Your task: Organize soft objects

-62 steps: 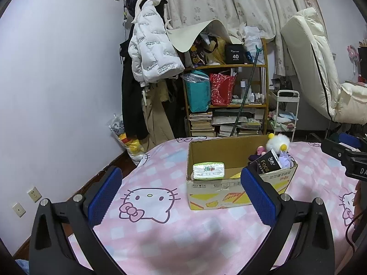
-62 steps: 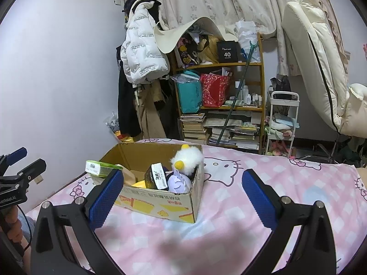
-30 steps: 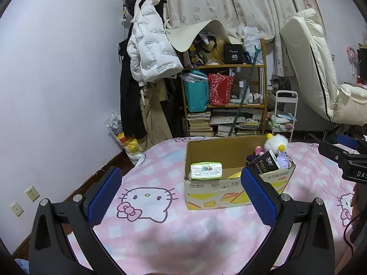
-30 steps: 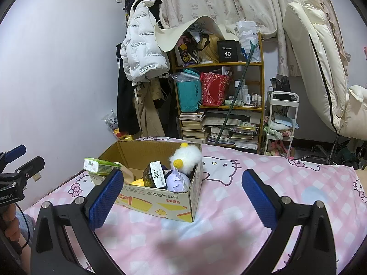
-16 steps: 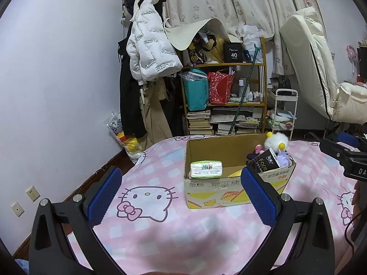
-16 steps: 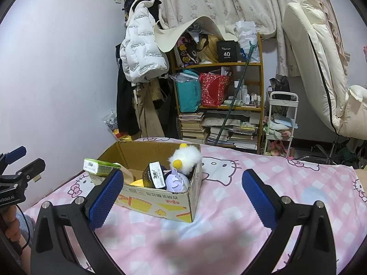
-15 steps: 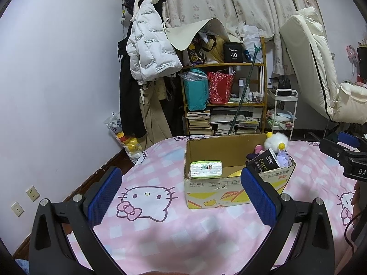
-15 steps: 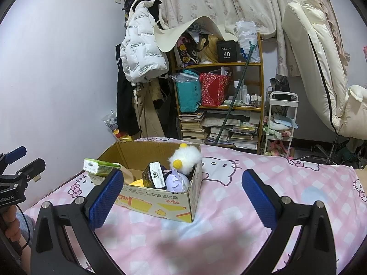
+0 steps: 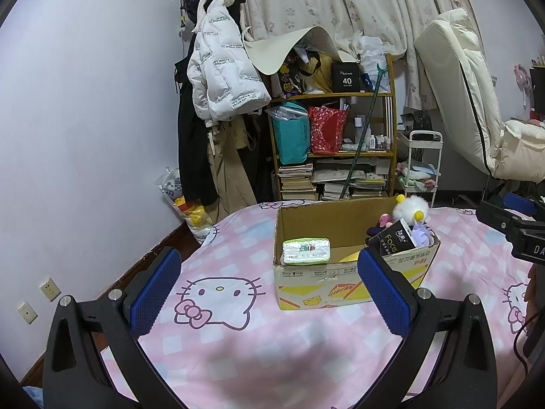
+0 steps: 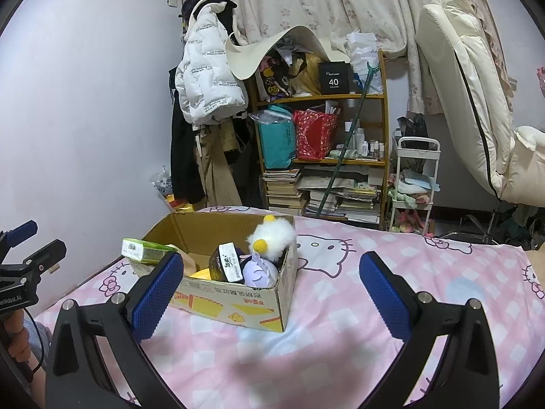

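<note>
A cardboard box (image 9: 344,269) sits on the bed (image 9: 238,347), on a pink checked sheet printed with cartoon cats; its flaps are up and its top is open. Inside, a green-and-white tissue pack (image 9: 306,251) lies against the near-left corner, poking above the rim; at the other end a white fluffy plush (image 9: 410,208) with yellow bits rests on top of a lilac plush (image 10: 258,272), and a black packet (image 9: 392,240) leans tilted beside them; something yellow shows low in the box, too hidden to name.

The left gripper (image 9: 269,288) hangs above the sheet in front of the box, its blue-padded fingers (image 9: 155,289) spread wide with nothing between them; the right gripper (image 10: 270,294) is likewise held wide apart and empty, off to the box's right side, clear of it; neither touches the box.

Beyond the bed stands a wooden shelf (image 10: 320,156) crammed with bags and stacked books; a white puffer jacket (image 9: 221,68) hangs left of it, and a small white cart (image 10: 414,184) stands to its right.
</note>
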`<act>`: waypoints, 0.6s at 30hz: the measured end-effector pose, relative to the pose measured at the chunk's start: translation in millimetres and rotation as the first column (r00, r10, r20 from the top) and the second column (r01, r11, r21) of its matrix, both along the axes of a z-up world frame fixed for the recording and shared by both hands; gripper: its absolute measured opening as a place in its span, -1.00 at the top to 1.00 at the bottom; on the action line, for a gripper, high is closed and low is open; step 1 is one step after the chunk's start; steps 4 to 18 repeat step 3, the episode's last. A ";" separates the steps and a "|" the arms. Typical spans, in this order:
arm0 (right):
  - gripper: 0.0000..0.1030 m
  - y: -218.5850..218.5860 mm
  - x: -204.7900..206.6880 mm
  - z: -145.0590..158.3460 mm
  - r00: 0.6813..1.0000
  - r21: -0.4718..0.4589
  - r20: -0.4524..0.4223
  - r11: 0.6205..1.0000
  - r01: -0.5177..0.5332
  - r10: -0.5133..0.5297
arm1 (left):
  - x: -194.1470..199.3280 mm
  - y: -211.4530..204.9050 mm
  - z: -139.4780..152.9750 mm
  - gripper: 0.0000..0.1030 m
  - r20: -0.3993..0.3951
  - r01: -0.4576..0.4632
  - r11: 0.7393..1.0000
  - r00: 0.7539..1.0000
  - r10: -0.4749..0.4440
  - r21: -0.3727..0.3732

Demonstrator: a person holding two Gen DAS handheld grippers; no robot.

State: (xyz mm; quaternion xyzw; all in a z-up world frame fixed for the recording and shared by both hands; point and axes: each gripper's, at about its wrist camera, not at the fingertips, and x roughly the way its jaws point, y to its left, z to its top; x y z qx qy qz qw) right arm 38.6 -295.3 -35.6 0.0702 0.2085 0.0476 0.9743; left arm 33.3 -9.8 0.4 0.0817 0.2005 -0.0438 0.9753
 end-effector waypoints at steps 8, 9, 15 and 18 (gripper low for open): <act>-1.00 -0.5 -0.5 -0.2 1.000 -0.001 -0.001 1.000 0.001 -0.001 | 0.9 1.0 -0.2 -0.98 -0.003 0.003 1.000 1.000 -0.003 0.001; -1.00 -0.5 -0.5 -0.2 1.000 -0.001 -0.001 1.000 0.001 -0.001 | 0.9 1.0 -0.2 -0.98 -0.003 0.003 1.000 1.000 -0.003 0.001; -1.00 -0.5 -0.5 -0.2 1.000 -0.001 -0.001 1.000 0.001 -0.001 | 0.9 1.0 -0.2 -0.98 -0.003 0.003 1.000 1.000 -0.003 0.001; -1.00 -0.5 -0.5 -0.2 1.000 -0.001 -0.001 1.000 0.001 -0.001 | 0.9 1.0 -0.2 -0.98 -0.003 0.003 1.000 1.000 -0.003 0.001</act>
